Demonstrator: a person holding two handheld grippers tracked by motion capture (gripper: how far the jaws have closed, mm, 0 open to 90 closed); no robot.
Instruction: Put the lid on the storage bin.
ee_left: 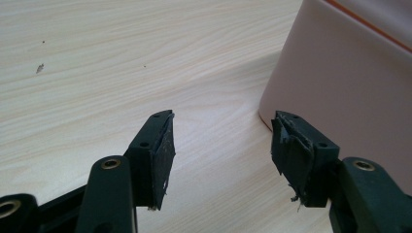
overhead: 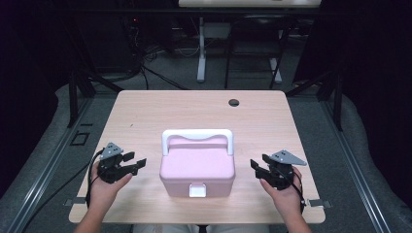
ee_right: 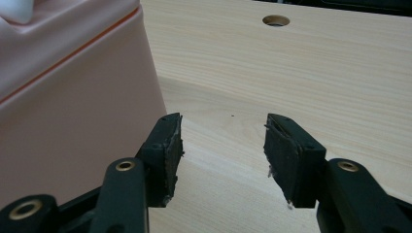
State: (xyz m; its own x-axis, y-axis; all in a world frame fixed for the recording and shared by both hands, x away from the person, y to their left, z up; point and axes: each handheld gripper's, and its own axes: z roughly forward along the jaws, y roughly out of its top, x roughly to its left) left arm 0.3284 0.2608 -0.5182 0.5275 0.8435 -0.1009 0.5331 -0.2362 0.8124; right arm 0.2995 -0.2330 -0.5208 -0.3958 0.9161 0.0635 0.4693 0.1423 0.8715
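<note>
A pink lidded box with a white handle and a white front latch stands in the middle of the wooden table. My left gripper is held low to the left of the box, open, nothing between its jaws. In the left gripper view the box wall rises just right of the gripper. On the box's other side my right gripper is open and empty too. The right gripper view has the box at its left, beside the gripper.
A round cable hole sits near the table's far edge, also seen as a hole in the right gripper view. Behind the table stand a white desk leg and dark stands. Cables trail from both grippers over the near edge.
</note>
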